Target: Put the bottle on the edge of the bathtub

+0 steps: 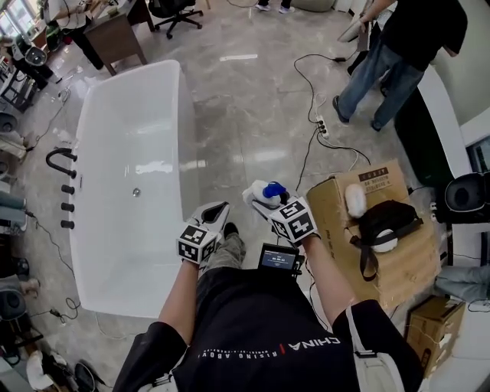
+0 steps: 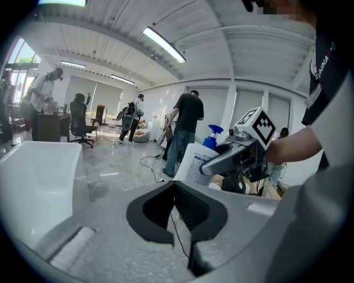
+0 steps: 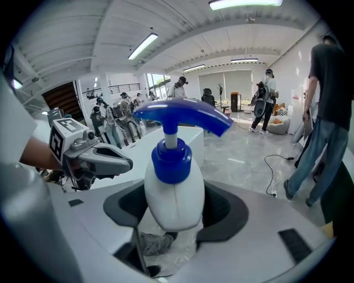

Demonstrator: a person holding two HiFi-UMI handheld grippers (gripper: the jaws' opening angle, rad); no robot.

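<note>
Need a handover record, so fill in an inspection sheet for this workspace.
Surface: glossy grey floor; white bathtub stands on it.
Job's things: bottle with blue pump, held beside the bathtub, not yet on its edge.
Clutter: cardboard box with a black bag on it.
Grippers: right tongs shut on bottle; left tongs shut, empty.
Cables: black cable and power strip on the floor.
Surroundings: standing person, office chair, desk.

One bottle (image 1: 269, 192) (and one bathtub (image 1: 129, 107))
</note>
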